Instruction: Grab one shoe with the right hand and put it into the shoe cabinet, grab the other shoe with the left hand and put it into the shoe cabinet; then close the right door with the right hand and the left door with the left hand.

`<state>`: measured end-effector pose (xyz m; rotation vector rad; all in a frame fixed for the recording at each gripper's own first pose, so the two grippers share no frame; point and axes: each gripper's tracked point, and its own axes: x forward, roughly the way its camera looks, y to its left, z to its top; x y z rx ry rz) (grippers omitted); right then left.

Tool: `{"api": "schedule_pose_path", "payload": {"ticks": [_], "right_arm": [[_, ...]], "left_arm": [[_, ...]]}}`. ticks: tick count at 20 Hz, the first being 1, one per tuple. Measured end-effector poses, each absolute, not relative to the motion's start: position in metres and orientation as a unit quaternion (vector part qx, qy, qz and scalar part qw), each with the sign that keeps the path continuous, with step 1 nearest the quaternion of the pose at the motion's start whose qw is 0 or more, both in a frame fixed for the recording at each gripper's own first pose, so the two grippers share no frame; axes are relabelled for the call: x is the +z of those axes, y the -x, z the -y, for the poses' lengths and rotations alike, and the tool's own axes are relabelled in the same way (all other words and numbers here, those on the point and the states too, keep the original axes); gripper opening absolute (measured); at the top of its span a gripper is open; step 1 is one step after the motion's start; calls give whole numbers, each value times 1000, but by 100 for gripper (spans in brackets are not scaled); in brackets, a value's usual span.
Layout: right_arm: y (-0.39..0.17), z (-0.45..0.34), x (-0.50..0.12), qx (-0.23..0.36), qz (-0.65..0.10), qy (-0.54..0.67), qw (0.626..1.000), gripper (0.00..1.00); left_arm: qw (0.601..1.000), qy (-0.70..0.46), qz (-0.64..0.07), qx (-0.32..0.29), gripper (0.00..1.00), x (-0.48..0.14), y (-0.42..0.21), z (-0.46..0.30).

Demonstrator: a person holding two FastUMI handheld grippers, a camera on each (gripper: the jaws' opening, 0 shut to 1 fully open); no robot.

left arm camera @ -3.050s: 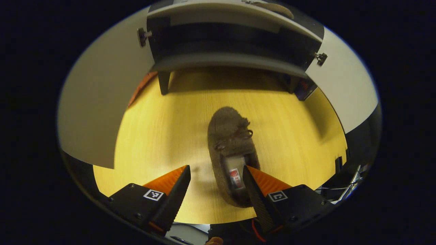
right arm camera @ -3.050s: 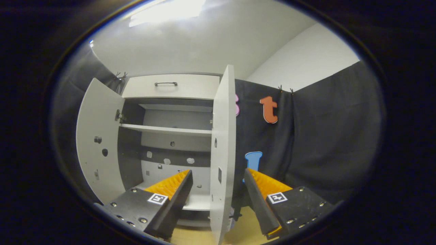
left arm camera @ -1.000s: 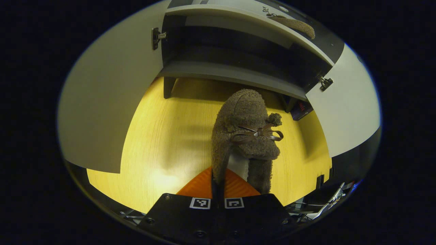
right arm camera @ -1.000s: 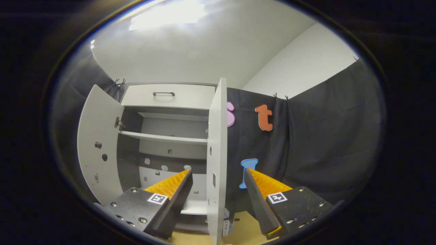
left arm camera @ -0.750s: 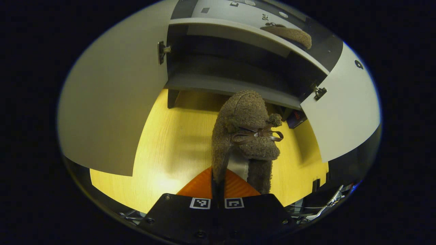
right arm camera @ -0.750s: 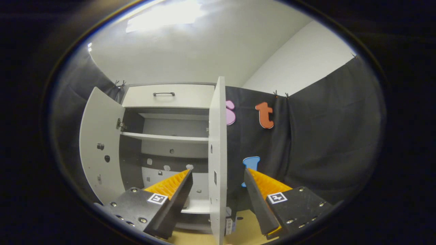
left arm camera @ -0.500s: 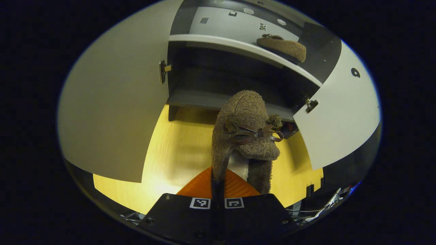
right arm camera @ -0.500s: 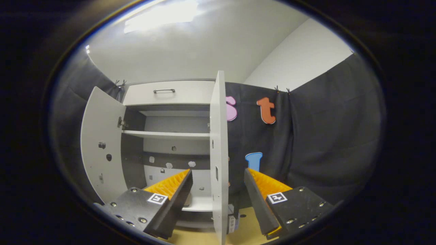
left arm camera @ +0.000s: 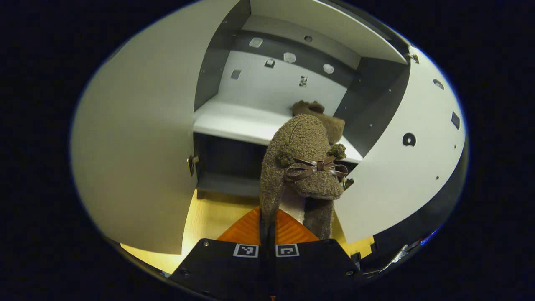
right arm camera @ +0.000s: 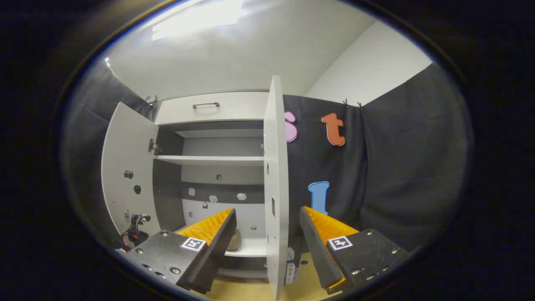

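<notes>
Shoe, fuzzy brown slipper with a leather bow [left arm camera: 303, 167], hangs soft and light ahead of the clenched left hand-held gripper [left arm camera: 267, 228] pinching its collar, short of the white cabinet shelf [left arm camera: 234, 121].

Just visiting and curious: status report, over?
Left gripper shut on fuzzy shoe, facing shelf. Right gripper open, astride right door. Other shoe shelved. Both doors open.

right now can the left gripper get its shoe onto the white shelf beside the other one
Probably yes. The left gripper is shut on the brown shoe, both cabinet doors stand open, and the white shelf has bare space left of the other shoe. Nothing seems to block the way.
</notes>
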<state>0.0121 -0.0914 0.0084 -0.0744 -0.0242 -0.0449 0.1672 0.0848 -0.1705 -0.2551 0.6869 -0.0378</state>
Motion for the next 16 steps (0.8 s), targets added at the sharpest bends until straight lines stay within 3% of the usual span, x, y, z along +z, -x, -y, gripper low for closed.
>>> {"api": "schedule_pose_path", "payload": {"ticks": [9,16], "right_arm": [[-5,86,4,-21,13,69,997,91],[1,84,-1,-27,11,80,996,91]], "left_arm": [[962,105,-250,-27,1,-89,-264,-90],[971,77,-228,0,1,-79,-341,-106]]}}
